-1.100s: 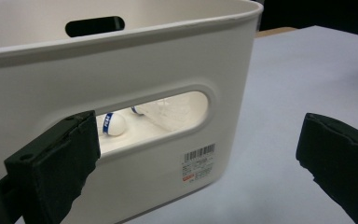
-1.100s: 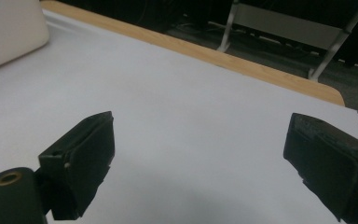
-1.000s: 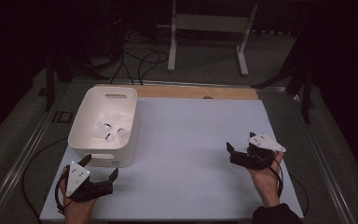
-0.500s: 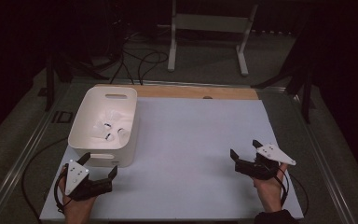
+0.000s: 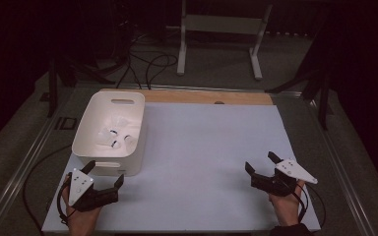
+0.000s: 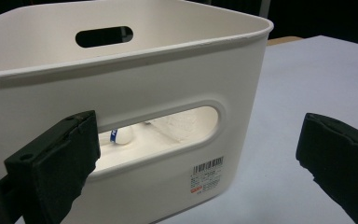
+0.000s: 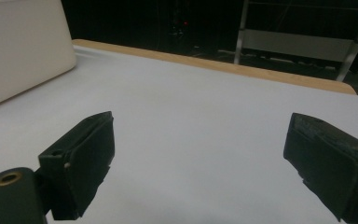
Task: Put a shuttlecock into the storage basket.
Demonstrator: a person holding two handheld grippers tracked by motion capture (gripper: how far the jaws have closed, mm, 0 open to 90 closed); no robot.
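You face a table [image 5: 211, 142] with a pale white top and a wooden strip [image 5: 202, 97] along its far edge. Beyond it, a grey floor [image 5: 216, 78] carries loose black cables [image 5: 142, 64] and a white metal stand [image 5: 221, 29]. Dark stands [image 5: 320, 83] flank the table; the room behind you sees as near black, light falling on the tabletop

Black jaws, grey three-cornered plates
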